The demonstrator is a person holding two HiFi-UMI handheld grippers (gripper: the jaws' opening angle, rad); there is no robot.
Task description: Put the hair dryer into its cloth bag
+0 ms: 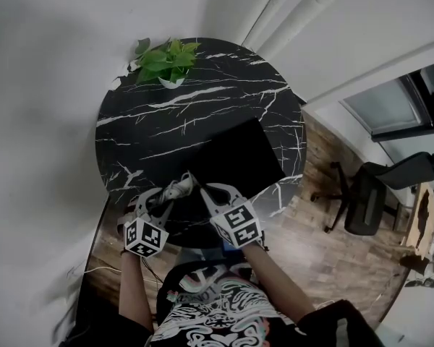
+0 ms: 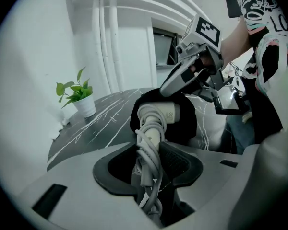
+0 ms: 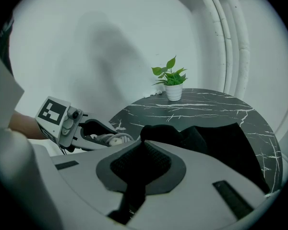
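Observation:
The white hair dryer (image 1: 178, 189), its cord wound round the handle, is held just above the near edge of the round black marble table (image 1: 152, 121). My left gripper (image 1: 172, 194) is shut on that handle (image 2: 151, 140). The dryer's head (image 2: 164, 113) points into the mouth of the black cloth bag (image 2: 189, 126). The bag (image 1: 239, 157) lies flat across the table's near right part. My right gripper (image 1: 205, 191) is shut on the bag's near edge (image 3: 156, 140) and holds it raised beside the dryer (image 3: 110, 139). The inside of the bag is hidden.
A small potted plant (image 1: 166, 62) stands at the table's far edge, by the white wall. Right of the table, on the wooden floor, stands a dark office chair (image 1: 365, 201). The person's torso is right behind both grippers.

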